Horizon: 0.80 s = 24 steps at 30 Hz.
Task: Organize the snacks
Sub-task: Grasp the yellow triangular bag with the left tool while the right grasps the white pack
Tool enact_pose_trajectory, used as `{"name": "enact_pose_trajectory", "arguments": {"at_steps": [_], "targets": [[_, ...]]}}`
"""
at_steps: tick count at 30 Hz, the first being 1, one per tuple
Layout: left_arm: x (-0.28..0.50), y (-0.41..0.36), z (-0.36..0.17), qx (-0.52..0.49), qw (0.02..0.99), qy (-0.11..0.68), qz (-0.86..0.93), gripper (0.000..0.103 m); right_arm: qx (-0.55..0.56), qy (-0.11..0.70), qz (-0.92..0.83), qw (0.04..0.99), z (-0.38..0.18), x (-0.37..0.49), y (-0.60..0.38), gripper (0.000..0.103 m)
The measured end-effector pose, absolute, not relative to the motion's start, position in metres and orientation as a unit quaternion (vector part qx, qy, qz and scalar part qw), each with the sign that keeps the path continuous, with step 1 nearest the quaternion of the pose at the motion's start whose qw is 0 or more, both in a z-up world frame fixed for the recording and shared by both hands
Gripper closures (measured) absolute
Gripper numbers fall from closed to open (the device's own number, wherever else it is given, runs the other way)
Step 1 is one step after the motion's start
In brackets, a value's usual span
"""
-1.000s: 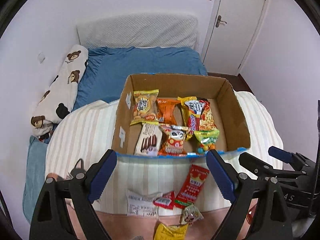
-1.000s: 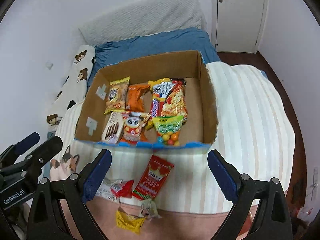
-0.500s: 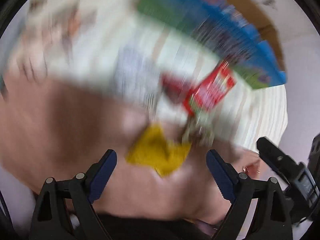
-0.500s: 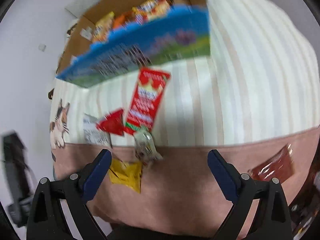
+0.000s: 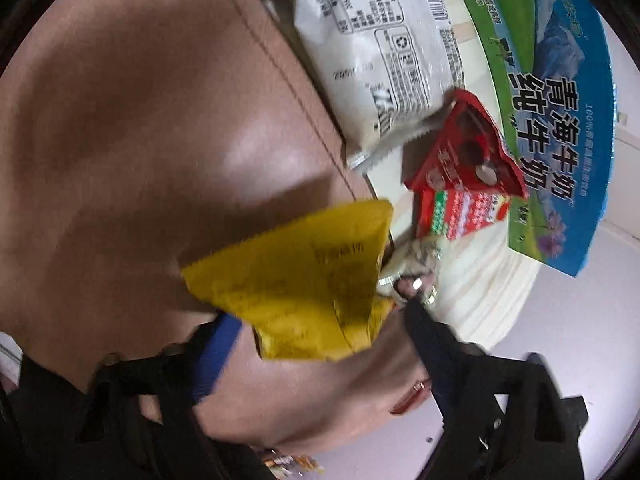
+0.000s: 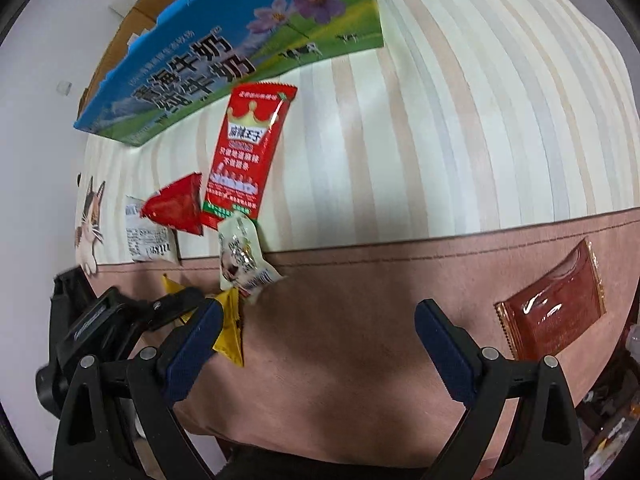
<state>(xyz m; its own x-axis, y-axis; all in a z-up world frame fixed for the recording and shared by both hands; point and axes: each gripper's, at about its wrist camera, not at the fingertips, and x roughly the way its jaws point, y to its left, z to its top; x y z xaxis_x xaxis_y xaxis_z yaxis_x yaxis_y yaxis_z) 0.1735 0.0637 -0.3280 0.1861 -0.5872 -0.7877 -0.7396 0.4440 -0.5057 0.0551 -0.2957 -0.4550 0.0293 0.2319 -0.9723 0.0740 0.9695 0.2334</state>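
Striped bedding point(image 6: 460, 120) with a pink hem lies under you. Your left gripper point(image 5: 320, 344) is closing around the yellow foil snack packet point(image 5: 304, 280), a small clear-wrapped sweet point(image 5: 412, 260) crowding its right. Your right gripper point(image 6: 316, 340) hangs wide, empty; a brown sachet point(image 6: 556, 312) lies right.

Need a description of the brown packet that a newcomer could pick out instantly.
Start at the printed milk box on the striped blanket, then drop to the pink band along the near edge. The brown packet lies alone at the band's far right, well apart from the cluster of other snacks, glossy and translucent brown.
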Motion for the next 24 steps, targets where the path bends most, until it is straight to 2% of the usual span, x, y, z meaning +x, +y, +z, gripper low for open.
{"name": "enact_pose_trajectory", "arguments": {"at_steps": [1, 3, 8, 11, 18, 24], "targets": [[0.175, 0.061, -0.328, -0.511, 0.573, 0.636, 0.069, 0.040, 0.108, 0.695, 0.058, 0.708, -0.456, 0.054, -0.295, 0.005], [0.181, 0.063, -0.327, -0.491, 0.586, 0.640, 0.072, 0.050, 0.104, 0.696, 0.062, 0.708, -0.456, 0.052, -0.293, 0.005], [0.182, 0.060, -0.304, -0.408, 0.648, 0.639, 0.079, 0.053, 0.070, 0.695, 0.096, 0.709, -0.445, 0.060, -0.276, 0.005], [0.175, 0.079, -0.292, -0.391, 0.671, 0.621, 0.105, 0.053, 0.027, 0.691, 0.138, 0.709, -0.434, 0.073, -0.251, 0.005], [0.140, 0.150, -0.296, -0.434, 0.663, 0.582, 0.182, 0.053, -0.146, 0.666, 0.264, 0.683, -0.427, 0.102, -0.133, 0.005], [0.118, 0.180, -0.302, -0.467, 0.651, 0.559, 0.212, 0.053, -0.312, 0.646, 0.324, 0.617, -0.467, 0.108, -0.032, 0.005]]}}
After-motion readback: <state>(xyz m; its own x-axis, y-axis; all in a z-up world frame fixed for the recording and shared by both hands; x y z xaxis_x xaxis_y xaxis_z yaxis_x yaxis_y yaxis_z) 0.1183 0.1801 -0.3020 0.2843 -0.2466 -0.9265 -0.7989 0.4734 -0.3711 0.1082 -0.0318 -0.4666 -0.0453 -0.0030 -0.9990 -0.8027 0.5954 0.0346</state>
